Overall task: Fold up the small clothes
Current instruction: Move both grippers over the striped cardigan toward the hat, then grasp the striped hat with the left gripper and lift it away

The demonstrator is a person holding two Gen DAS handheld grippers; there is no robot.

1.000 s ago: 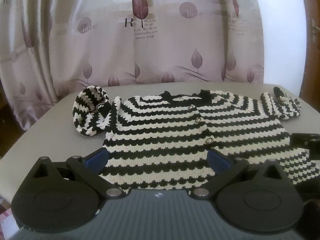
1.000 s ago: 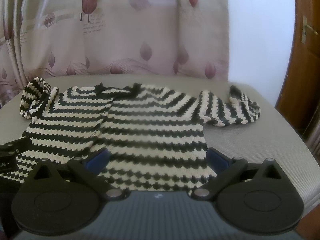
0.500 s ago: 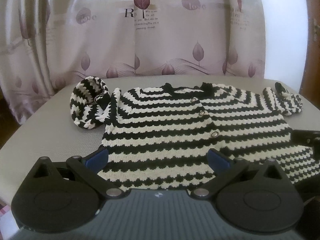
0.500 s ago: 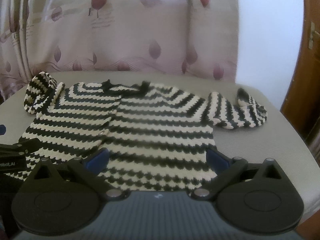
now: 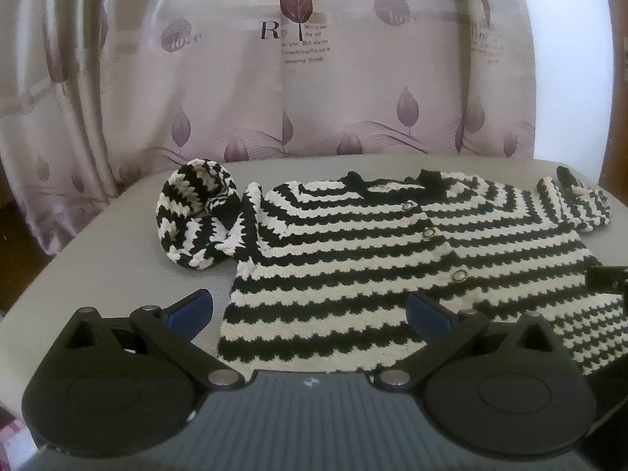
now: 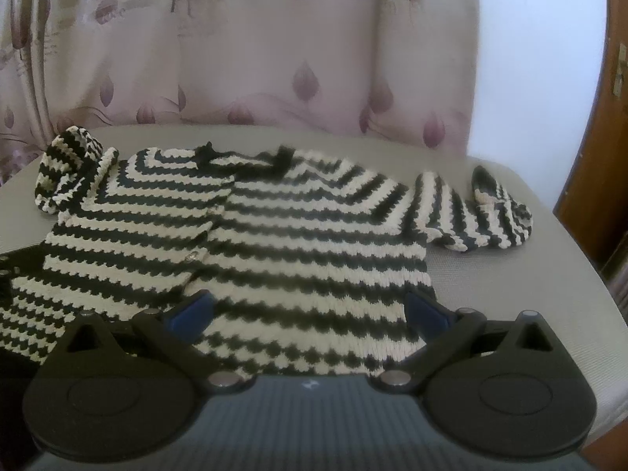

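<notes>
A small black-and-cream striped knitted cardigan (image 5: 376,251) lies flat on a grey table (image 5: 117,259), front up, with metal buttons down its middle. Its left sleeve (image 5: 196,216) is bunched up beside the body; its right sleeve (image 6: 479,216) lies crumpled at the far right. The cardigan also shows in the right wrist view (image 6: 274,243). My left gripper (image 5: 310,310) is open and empty over the hem's left corner. My right gripper (image 6: 310,310) is open and empty over the hem's right part.
A pink curtain (image 5: 314,78) with leaf prints hangs behind the table. A white wall (image 6: 537,59) and a brown wooden door (image 6: 604,137) stand at the right. The table's right edge (image 6: 588,274) curves near the right sleeve.
Both grippers have risen and drawn slightly back and left; the cardigan sits lower and further right in the left view. The jaws stay open. The cardigan has not moved.
</notes>
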